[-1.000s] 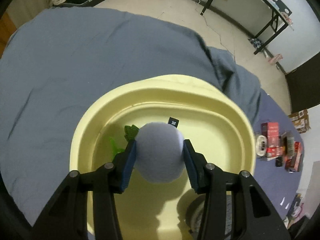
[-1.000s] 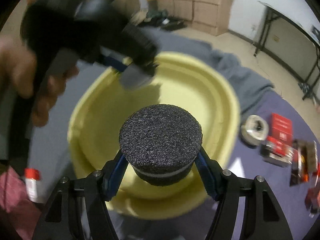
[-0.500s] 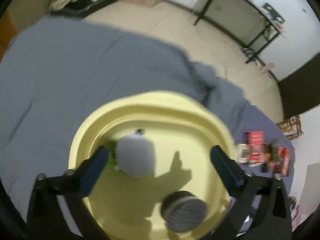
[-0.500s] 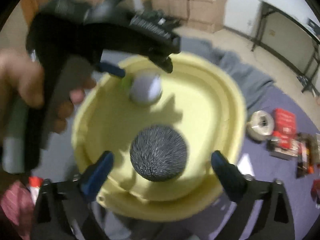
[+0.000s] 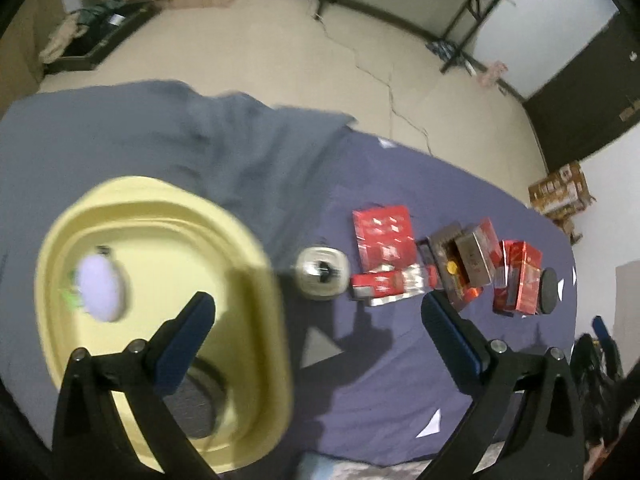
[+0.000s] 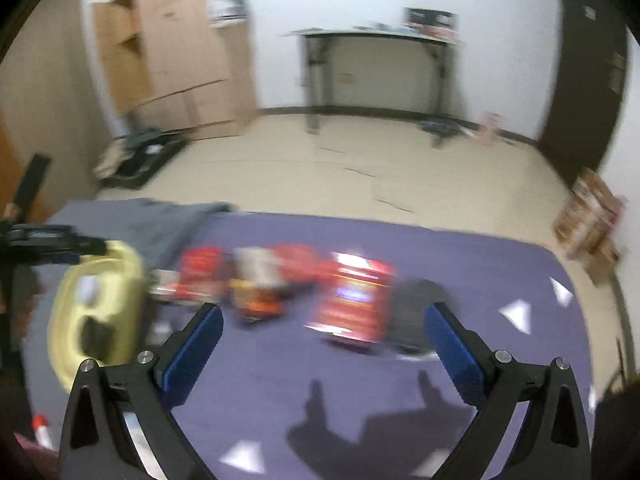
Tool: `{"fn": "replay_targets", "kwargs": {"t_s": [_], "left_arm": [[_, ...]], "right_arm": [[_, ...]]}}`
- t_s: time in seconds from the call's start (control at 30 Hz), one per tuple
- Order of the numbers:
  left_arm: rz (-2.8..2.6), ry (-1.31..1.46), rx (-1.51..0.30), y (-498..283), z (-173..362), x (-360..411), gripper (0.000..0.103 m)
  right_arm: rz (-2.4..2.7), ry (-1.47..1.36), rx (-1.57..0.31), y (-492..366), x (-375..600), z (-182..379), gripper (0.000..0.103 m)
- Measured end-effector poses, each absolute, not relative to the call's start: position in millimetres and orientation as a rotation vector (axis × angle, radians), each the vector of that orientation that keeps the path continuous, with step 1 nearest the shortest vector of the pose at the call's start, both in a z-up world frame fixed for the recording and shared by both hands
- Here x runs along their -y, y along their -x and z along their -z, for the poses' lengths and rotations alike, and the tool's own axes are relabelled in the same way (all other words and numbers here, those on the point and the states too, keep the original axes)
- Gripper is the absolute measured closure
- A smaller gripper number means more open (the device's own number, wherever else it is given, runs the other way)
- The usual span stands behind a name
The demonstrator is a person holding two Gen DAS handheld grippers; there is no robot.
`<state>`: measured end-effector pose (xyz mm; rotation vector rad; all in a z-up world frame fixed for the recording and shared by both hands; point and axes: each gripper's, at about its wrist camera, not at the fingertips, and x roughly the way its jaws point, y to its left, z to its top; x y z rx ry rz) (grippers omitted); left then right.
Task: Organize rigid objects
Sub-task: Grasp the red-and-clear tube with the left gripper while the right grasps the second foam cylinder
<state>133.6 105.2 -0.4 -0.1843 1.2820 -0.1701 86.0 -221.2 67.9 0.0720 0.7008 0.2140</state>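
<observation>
1. Left gripper point(image 5: 316, 312) spread wide, nothing held, over yellow basin point(image 5: 256, 320) edge.
2. Pale ball point(image 5: 98, 290) and dark foam disc point(image 5: 192, 404) lie inside basin.
3. Right gripper point(image 6: 322, 326) spread wide, empty, facing blurred red boxes point(image 6: 352, 300) on purple cloth point(image 6: 460, 248).

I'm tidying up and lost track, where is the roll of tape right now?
In the left wrist view, the tape roll lies on the purple cloth, between the yellow basin and the red boxes.
</observation>
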Motion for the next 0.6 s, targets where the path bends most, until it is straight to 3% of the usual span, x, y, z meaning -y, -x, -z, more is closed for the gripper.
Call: {"fn": "replay_targets", "kwargs": {"t_s": [0.27,0.6], "left_arm": [[0.289,0.062,-1.355,-132.7,30.0,-39.6,0.004],[0.188,0.158,-1.414,-148.8,35.8,-32.2,0.003]], "right_arm": [[-0.144,-0.172,-0.768,-118.9,262.7,5.1,0.0],[-0.153,-0.211,-0.775,-141.1,272.2,26.6,0.0]]}}
